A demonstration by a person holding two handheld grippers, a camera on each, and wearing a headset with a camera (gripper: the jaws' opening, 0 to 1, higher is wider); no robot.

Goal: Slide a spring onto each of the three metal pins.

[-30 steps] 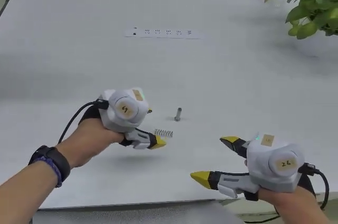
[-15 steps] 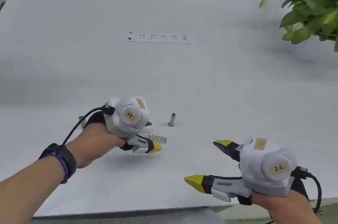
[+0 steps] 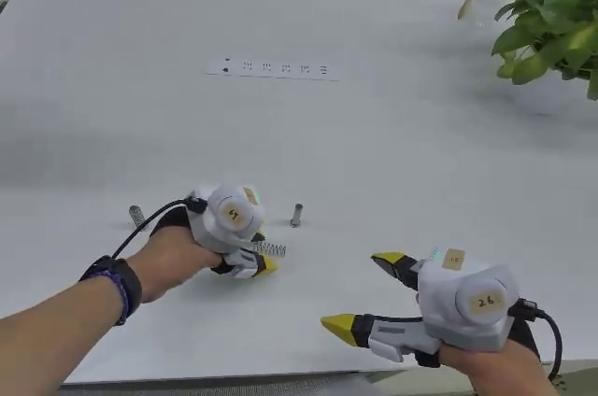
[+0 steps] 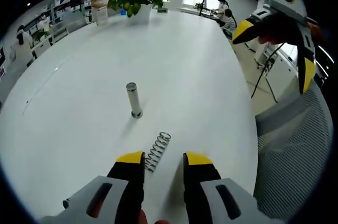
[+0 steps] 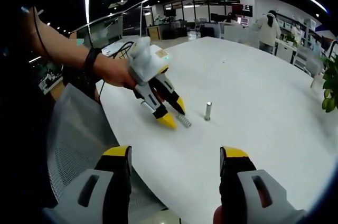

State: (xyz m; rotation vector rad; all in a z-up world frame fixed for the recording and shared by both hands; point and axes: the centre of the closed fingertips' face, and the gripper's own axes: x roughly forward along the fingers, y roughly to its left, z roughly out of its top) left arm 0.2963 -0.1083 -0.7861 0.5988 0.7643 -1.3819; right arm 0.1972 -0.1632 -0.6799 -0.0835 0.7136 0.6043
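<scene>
A short metal pin (image 3: pixel 296 216) stands upright on the white table (image 3: pixel 392 134). One spring (image 3: pixel 271 248) lies flat just in front of it. My left gripper (image 3: pixel 258 264) is low over the table and open, and the near end of the spring (image 4: pixel 157 151) lies between its yellow tips, with the pin (image 4: pixel 132 99) just beyond. A second spring (image 3: pixel 136 217) lies left of that hand. My right gripper (image 3: pixel 360 291) hovers wide open near the front edge, holding nothing. From there I see the left gripper (image 5: pixel 171 115), the spring (image 5: pixel 185 122) and the pin (image 5: pixel 208 111).
A white power strip (image 3: pixel 266 68) lies farther back on the table. A leafy green plant (image 3: pixel 551 13) stands at the back right. The table's front edge (image 3: pixel 280 370) runs just below both hands. An office with people (image 4: pixel 224 12) lies beyond.
My left gripper has shifted right, so its tips now straddle the near end of the spring. The second spring has come into sight beside the hand. The right gripper has hardly moved.
</scene>
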